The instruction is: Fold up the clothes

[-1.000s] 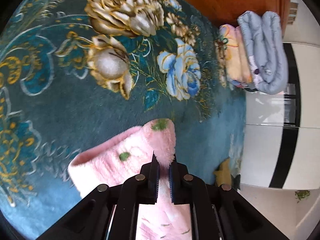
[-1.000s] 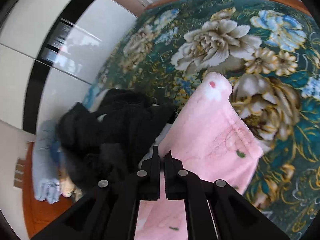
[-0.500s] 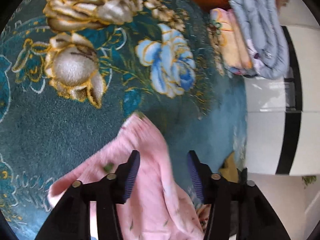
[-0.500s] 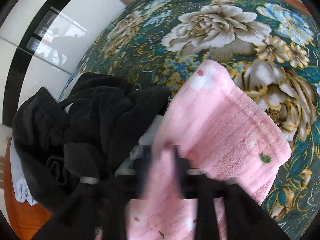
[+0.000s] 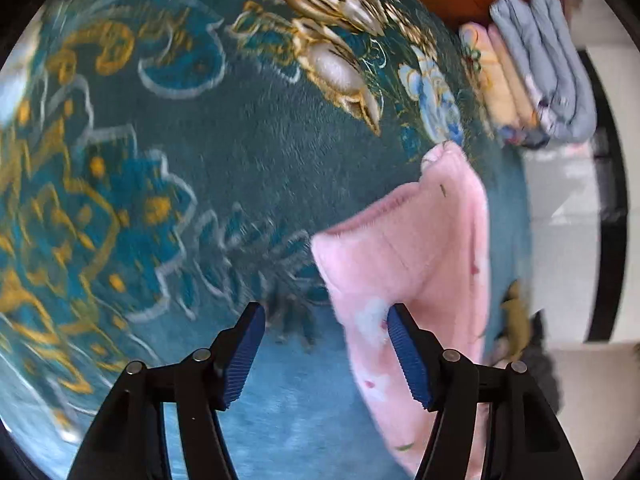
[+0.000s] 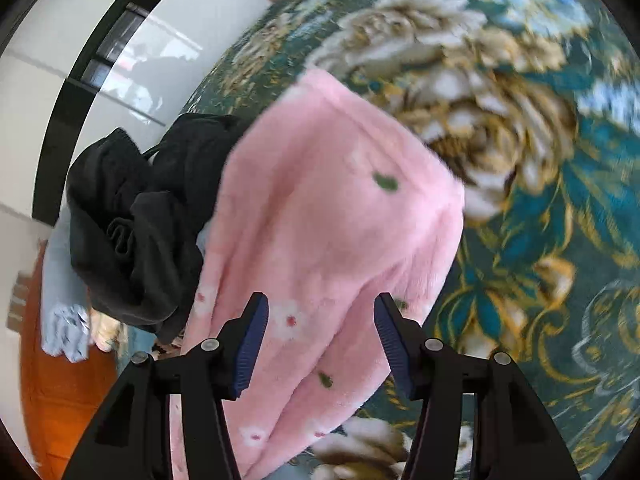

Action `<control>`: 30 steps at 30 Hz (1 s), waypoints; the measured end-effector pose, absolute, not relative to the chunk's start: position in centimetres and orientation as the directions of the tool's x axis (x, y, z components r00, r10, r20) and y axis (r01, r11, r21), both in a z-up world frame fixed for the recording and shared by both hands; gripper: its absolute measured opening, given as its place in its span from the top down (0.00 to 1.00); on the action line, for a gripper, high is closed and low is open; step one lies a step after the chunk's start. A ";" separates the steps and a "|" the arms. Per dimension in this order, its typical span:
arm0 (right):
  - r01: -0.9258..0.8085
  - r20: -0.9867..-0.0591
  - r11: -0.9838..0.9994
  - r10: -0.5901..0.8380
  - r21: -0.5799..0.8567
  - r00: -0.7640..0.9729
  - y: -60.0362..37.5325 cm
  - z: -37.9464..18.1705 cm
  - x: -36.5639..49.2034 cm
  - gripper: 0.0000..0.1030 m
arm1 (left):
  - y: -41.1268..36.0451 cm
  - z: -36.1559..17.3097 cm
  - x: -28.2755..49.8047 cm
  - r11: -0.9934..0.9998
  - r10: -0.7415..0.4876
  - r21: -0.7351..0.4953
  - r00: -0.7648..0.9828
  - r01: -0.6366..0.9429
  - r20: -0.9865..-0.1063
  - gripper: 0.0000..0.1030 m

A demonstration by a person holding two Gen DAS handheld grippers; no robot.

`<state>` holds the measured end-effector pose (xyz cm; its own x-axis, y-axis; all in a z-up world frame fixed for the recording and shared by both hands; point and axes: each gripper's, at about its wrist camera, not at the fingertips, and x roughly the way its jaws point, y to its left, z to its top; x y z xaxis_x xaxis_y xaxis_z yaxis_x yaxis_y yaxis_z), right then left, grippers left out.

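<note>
Pink fleece garment lying loose on a floral blanket, both tongs parted and gripping nothing.

The pink garment (image 6: 320, 240) fills the centre of the right view and the lower right of the left view, resting on the teal blanket (image 5: 200, 160). The left tongs (image 5: 326, 356) and right tongs (image 6: 318, 344) have just been opening, and the pink cloth shows between each pair, unpressed. Soft pile may slump and spoil the fold. The garment's near end is cut off. A black clothes heap (image 6: 136, 216) touches its left edge. Motion blur smears details.
</note>
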<state>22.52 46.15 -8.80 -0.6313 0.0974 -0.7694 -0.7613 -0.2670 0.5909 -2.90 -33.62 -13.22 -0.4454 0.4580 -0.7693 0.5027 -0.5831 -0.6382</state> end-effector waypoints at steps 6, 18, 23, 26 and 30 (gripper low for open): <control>-0.767 -0.756 -0.121 0.131 0.630 -0.641 47.9 -11.8 22.6 0.45 | -32.5 -14.0 -4.2 -0.544 0.445 -0.659 -0.487 0.520 -0.752 0.34; -0.713 -0.687 -0.086 0.209 0.696 -0.696 51.2 -10.1 24.0 0.90 | -31.8 -14.0 -4.3 -0.444 0.497 -0.742 -0.552 0.502 -0.670 0.33; -0.696 -0.663 -0.247 0.213 0.674 -0.717 50.9 -7.5 25.3 0.90 | -31.5 -13.8 -4.0 -0.426 0.513 -0.759 -0.560 0.492 -0.651 0.23; -0.751 -0.748 -0.255 0.131 0.609 -0.651 51.5 -9.9 25.5 0.90 | -31.2 -13.9 -4.0 -0.434 0.497 -0.742 -0.552 0.510 -0.670 0.22; -0.758 -0.755 -0.232 0.122 0.609 -0.644 51.7 -10.9 25.6 0.85 | -30.5 -13.6 -4.9 -0.447 0.500 -0.736 -0.540 0.508 -0.677 0.22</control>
